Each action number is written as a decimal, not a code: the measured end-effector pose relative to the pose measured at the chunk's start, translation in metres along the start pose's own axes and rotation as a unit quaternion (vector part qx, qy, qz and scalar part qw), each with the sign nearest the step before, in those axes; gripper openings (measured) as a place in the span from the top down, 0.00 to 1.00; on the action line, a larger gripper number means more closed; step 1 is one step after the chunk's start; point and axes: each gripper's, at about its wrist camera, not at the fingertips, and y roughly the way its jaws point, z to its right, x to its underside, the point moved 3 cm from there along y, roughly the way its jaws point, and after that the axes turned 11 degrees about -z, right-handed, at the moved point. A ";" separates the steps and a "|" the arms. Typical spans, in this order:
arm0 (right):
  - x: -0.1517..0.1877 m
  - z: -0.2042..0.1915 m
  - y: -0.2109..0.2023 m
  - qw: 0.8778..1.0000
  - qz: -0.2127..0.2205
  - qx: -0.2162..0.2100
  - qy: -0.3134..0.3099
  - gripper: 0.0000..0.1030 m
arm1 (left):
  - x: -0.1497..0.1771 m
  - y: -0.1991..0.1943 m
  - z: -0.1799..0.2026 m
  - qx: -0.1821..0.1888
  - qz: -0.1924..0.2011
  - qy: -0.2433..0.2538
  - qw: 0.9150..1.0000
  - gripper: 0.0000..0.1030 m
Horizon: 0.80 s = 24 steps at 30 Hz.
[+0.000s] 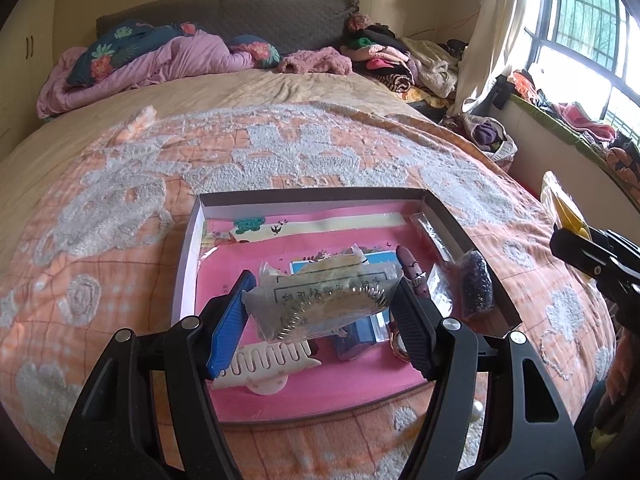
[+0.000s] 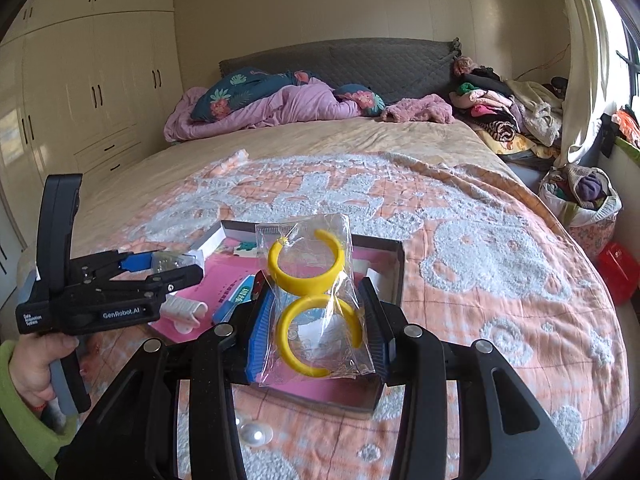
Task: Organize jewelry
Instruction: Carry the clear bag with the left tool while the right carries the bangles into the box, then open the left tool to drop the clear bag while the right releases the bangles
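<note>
Above the pink-lined box [image 1: 188,256], left gripper [image 1: 320,304] clamps a crinkly packet of metal jewelry [image 1: 320,300]; right gripper [image 2: 320,320] pinches a bagged pair of yellow hoops [image 2: 306,264]; light, slippery film, best gripped across stiff contents.

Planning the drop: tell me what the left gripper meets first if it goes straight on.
Probably the pink-lined box under the left gripper and its bagged jewelry, likely the floor or items there; depth is unclear.

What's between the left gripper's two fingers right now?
In the left wrist view, the left gripper is shut on a clear packet with coiled gold-toned jewelry inside, held above the pink-lined box. Nothing else sits between the fingers.
</note>
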 end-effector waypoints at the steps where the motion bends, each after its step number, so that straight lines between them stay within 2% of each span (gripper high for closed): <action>1: -0.001 0.000 0.003 1.000 -0.001 0.000 0.000 0.61 | 0.000 0.001 0.000 -0.001 0.000 0.001 1.000 0.43; 9: -0.002 0.007 0.030 1.000 -0.024 0.001 0.011 0.61 | 0.000 0.012 -0.002 -0.001 -0.012 0.004 1.000 0.42; 24: 0.026 0.007 0.083 0.996 -0.085 0.005 0.020 0.60 | 0.007 0.036 -0.007 -0.004 -0.037 0.004 0.999 0.42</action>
